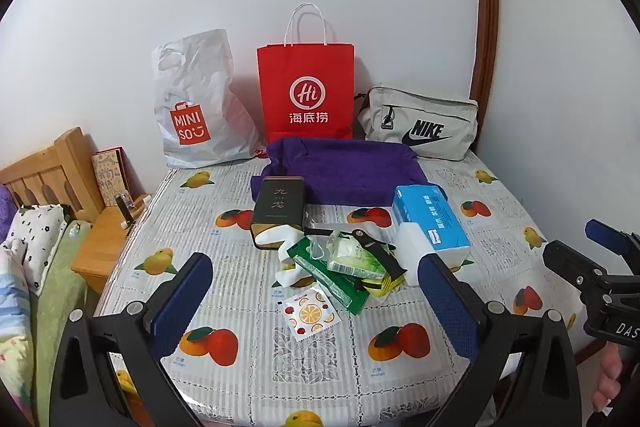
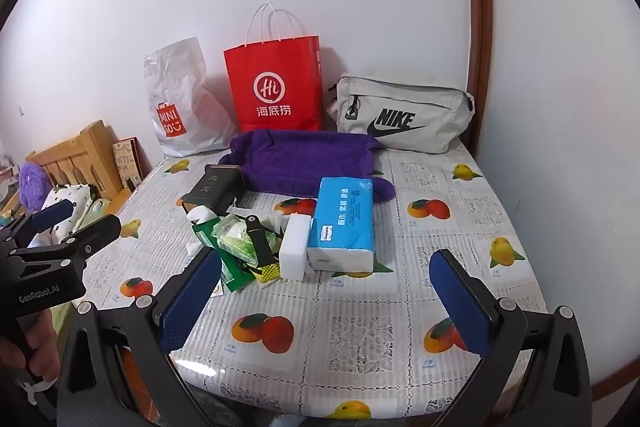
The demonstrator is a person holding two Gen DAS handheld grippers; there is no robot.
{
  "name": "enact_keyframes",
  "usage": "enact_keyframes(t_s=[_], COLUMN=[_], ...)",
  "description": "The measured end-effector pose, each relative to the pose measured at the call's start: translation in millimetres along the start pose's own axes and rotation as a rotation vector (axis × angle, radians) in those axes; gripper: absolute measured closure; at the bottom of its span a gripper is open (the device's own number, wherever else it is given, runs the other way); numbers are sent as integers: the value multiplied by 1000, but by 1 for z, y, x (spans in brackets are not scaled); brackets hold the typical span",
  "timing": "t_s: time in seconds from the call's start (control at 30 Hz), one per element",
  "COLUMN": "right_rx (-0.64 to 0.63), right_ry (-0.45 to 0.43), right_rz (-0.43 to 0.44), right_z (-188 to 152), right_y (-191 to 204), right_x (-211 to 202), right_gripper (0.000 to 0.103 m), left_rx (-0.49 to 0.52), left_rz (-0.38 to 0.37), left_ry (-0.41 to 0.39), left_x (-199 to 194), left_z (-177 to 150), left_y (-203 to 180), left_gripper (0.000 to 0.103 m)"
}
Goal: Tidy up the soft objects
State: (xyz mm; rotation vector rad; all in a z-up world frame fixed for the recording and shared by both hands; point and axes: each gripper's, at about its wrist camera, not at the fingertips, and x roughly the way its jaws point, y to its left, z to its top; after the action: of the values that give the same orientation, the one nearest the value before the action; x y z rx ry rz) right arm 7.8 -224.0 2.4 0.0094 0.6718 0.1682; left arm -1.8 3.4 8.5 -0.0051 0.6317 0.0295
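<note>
You can read "MINISO" on the white plastic bag (image 1: 192,107), "Hi 海底捞" on the red paper bag (image 1: 306,91), "NIKE" on the grey pouch (image 1: 420,125), "九龙" on the dark box (image 1: 278,205), and "GenRobot.AI" on the left tongs (image 2: 40,293).

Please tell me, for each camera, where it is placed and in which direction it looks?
Left wrist: sits on the left gripper, facing the wall across the table; its open blue fingers and the right gripper show.
Right wrist: sits on the right gripper, same direction; open fingers, left gripper show.
Shared: red bag, blue tissue pack, purple towel.
</note>
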Motion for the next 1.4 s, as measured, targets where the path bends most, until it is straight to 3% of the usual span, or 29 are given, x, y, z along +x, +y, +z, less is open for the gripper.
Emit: enact_keyframes(t_s=[1.4], right_rx=[-23], right_ry=[-20], right_rz=[9], right_z=[-3], right_y=[9], right_x=[3], right_gripper=[0], left_rx=[3], left_rz=[2], left_ry=[-2], left_x=[-2], left_z=[-1], left_y=[1], left_gripper=[0])
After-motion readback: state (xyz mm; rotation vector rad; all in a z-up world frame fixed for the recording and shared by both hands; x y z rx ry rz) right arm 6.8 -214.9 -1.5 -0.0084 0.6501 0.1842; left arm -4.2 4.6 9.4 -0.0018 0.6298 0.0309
